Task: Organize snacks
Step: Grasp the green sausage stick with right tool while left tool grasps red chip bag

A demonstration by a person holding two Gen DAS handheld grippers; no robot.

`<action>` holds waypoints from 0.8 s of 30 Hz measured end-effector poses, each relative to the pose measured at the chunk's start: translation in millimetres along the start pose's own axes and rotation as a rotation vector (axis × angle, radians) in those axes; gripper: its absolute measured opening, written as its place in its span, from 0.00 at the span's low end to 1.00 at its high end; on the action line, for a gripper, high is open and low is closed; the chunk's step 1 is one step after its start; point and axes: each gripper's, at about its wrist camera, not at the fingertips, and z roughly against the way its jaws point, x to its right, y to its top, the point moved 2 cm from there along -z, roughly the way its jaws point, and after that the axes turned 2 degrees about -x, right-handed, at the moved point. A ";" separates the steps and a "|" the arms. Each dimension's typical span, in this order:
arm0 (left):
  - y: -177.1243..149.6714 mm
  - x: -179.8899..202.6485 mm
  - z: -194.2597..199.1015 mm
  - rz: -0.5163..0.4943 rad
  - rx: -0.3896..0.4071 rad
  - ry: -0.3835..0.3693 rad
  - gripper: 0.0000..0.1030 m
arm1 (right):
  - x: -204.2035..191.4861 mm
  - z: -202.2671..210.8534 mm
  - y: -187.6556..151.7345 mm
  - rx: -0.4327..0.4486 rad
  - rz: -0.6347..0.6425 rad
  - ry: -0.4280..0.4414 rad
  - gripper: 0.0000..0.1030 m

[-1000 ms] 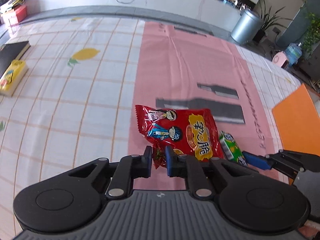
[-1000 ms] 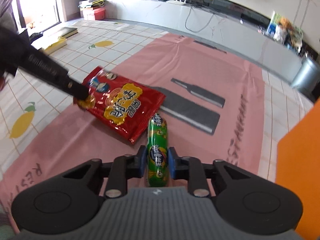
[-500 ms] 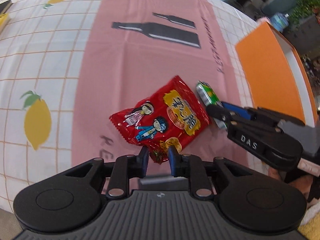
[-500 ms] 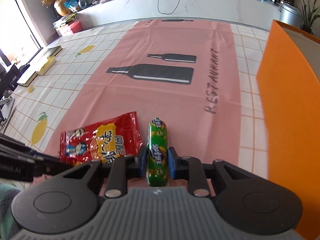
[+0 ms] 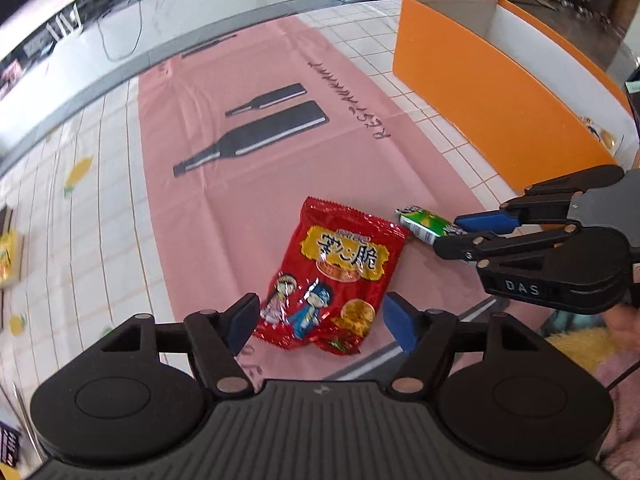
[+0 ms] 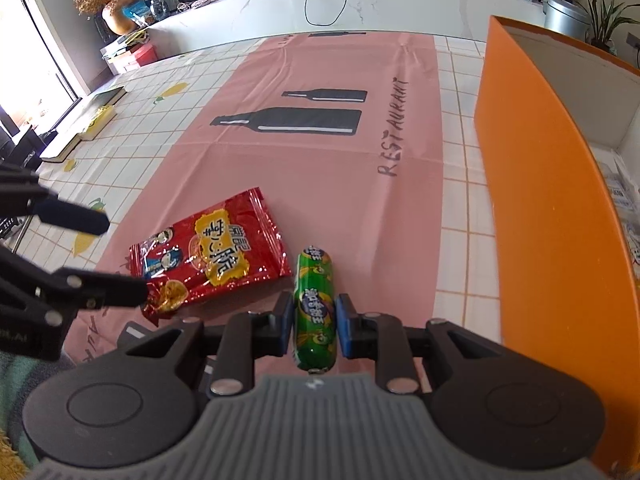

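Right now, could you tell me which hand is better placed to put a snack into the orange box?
Right. The right gripper grips the green sausage beside the orange box; the left gripper is opening, its pads clear of the red packet.

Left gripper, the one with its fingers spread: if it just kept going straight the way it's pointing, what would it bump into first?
Most likely the red snack bag. It lies on the pink mat right ahead of the left gripper, whose jaws are opening around the bag's near end without pressing it. Depth is hard to judge.
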 end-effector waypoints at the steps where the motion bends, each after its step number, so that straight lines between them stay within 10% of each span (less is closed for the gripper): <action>1: 2.8 0.6 -2.9 -0.020 0.000 0.003 0.80 | 1.0 0.0 -0.3 0.001 -0.006 0.003 0.20; 8: 10.5 -7.9 -27.6 -0.110 0.012 -0.053 0.80 | 2.8 1.7 3.8 0.032 -0.002 0.037 0.36; 24: 22.9 -13.5 -64.7 -0.169 -0.090 -0.178 0.88 | 6.8 -17.9 1.5 -0.011 0.002 0.038 0.36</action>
